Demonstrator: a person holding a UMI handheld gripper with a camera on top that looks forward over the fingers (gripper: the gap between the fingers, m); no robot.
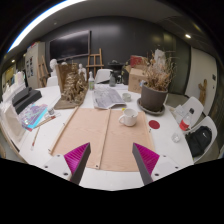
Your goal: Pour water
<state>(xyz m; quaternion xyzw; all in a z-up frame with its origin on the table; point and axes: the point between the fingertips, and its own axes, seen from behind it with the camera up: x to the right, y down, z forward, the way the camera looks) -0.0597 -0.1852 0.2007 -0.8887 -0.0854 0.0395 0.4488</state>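
Jaws: the gripper [110, 158] is released; its two dark fingers stand apart with bare mat between them, the magenta pads [77, 154] facing inward, nothing grasped.

Surface: a white surface [168, 160] carries all the things; white chairs [198, 128] stand at its far right side.

Mat: a tan mat [98, 133] lies flat just ahead of the fingers and runs away from them toward the middle of the surface.

Cup: a small white cup [128, 118] rests on the far right part of the mat, beyond the fingers and well apart from them; whether it holds water cannot be told.

Red disc: a small red round thing [154, 125] lies on the surface just right of the mat, near the cup.

Pot: a dark round pot [153, 97] stands beyond the cup and holds a bunch of dry, pale brown stems [157, 70].

Papers: crumpled pale wrapping or paper [108, 97] lies behind the mat, between the pot and the things at the left.

Left group: a brown basket-like object [70, 88] with dried material stands at the far left of the mat; a white bust-like figure [54, 70] stands behind it.

Near left: a dark flat device [25, 97] and a shiny blue-tinted packet [35, 117] lie beside the mat's left edge.

Obstruction: nothing stands between the fingers and the cup other than open mat.
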